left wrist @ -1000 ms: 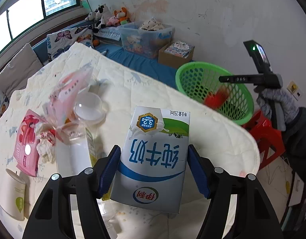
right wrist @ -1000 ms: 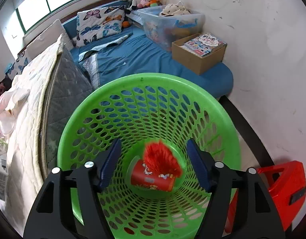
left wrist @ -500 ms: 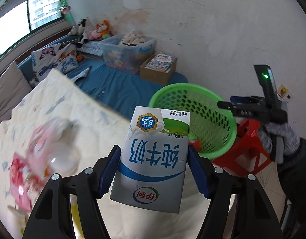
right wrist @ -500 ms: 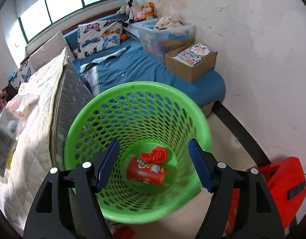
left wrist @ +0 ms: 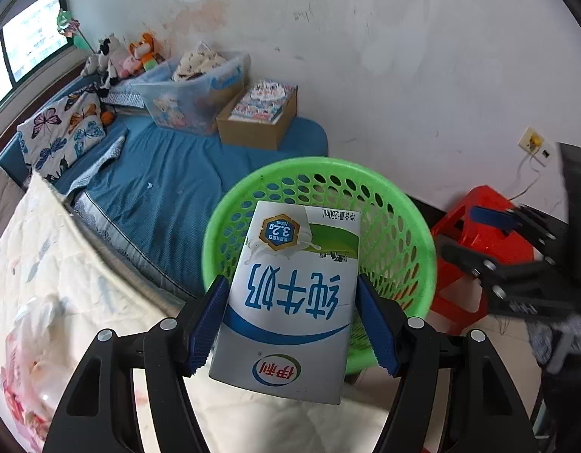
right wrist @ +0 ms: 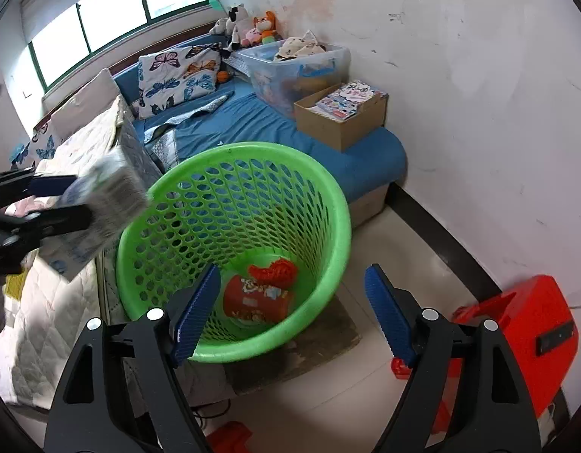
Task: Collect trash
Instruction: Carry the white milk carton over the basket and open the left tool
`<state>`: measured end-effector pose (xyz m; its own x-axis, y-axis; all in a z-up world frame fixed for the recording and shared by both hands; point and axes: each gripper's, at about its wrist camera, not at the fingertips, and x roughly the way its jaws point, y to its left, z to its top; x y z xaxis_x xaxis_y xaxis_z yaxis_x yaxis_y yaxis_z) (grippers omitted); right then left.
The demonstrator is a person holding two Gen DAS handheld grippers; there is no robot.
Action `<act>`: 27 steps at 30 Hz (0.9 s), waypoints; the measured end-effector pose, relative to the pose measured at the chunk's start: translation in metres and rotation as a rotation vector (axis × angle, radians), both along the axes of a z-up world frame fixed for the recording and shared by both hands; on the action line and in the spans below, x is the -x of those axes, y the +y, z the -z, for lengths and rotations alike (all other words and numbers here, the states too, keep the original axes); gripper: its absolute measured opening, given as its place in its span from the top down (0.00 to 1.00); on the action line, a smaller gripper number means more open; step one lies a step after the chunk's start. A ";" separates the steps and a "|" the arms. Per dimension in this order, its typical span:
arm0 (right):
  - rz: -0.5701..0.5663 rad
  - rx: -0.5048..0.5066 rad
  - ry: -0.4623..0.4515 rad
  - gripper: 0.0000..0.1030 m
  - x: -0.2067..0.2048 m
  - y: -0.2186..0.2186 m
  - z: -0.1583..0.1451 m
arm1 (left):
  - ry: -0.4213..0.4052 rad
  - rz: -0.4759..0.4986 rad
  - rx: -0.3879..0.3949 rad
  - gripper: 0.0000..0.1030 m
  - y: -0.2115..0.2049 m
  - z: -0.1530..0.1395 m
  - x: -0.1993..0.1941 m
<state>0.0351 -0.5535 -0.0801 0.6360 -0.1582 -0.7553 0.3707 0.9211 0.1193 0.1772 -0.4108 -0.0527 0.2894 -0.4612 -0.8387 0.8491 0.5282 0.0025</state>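
My left gripper (left wrist: 292,321) is shut on a white and blue milk carton (left wrist: 290,294) and holds it in the air over the near rim of the green mesh basket (left wrist: 400,226). In the right wrist view the carton (right wrist: 101,204) is blurred at the basket's left rim (right wrist: 139,211). My right gripper (right wrist: 290,309) is open and empty, raised above the basket's near side. A red can (right wrist: 256,302) and a red crumpled wrapper (right wrist: 277,271) lie on the basket's floor.
A red plastic stool (right wrist: 517,324) stands right of the basket. The quilted bed (left wrist: 45,294) with pink wrappers (left wrist: 22,377) is at the left. A blue mattress (left wrist: 169,173), a cardboard box (left wrist: 258,120) and a clear bin (left wrist: 192,90) lie behind, against the white wall.
My left gripper has carried the milk carton from the bed across to the basket's rim. My right gripper has pulled up and back from inside the basket.
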 end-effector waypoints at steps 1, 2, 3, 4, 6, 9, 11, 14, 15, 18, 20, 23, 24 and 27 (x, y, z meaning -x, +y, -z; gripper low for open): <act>0.005 -0.006 -0.003 0.24 0.003 -0.001 0.001 | 0.012 0.002 -0.011 0.36 -0.006 0.004 -0.003; 0.009 -0.012 -0.005 0.24 0.005 -0.001 0.001 | 0.021 -0.002 -0.025 0.36 -0.012 0.009 -0.006; 0.012 -0.017 -0.005 0.23 0.007 -0.002 0.002 | 0.031 -0.003 -0.038 0.36 -0.017 0.013 -0.010; 0.016 -0.023 -0.007 0.23 0.010 -0.002 0.003 | 0.045 -0.002 -0.051 0.36 -0.024 0.019 -0.013; 0.022 -0.032 -0.007 0.23 0.014 -0.004 0.005 | 0.060 -0.008 -0.065 0.36 -0.031 0.027 -0.014; 0.032 -0.033 -0.005 0.23 0.021 -0.003 0.007 | 0.068 -0.008 -0.091 0.36 -0.045 0.037 -0.017; 0.039 -0.040 -0.009 0.23 0.025 -0.003 0.008 | 0.078 -0.008 -0.103 0.36 -0.053 0.044 -0.020; 0.053 -0.061 -0.016 0.23 0.032 -0.004 0.012 | 0.082 -0.017 -0.126 0.36 -0.064 0.053 -0.022; 0.058 -0.063 -0.013 0.23 0.034 -0.004 0.013 | 0.083 -0.019 -0.131 0.36 -0.067 0.056 -0.022; 0.071 -0.067 -0.010 0.23 0.039 -0.006 0.016 | 0.095 -0.025 -0.131 0.36 -0.075 0.062 -0.023; 0.079 -0.076 -0.012 0.23 0.044 -0.007 0.018 | 0.097 -0.031 -0.134 0.35 -0.078 0.066 -0.025; 0.090 -0.077 -0.015 0.23 0.049 -0.008 0.017 | 0.101 -0.048 -0.131 0.35 -0.080 0.071 -0.027; 0.094 -0.079 -0.015 0.23 0.050 -0.009 0.017 | 0.106 -0.049 -0.129 0.35 -0.082 0.073 -0.028; 0.100 -0.079 -0.020 0.23 0.053 -0.009 0.016 | 0.120 -0.058 -0.117 0.34 -0.082 0.074 -0.030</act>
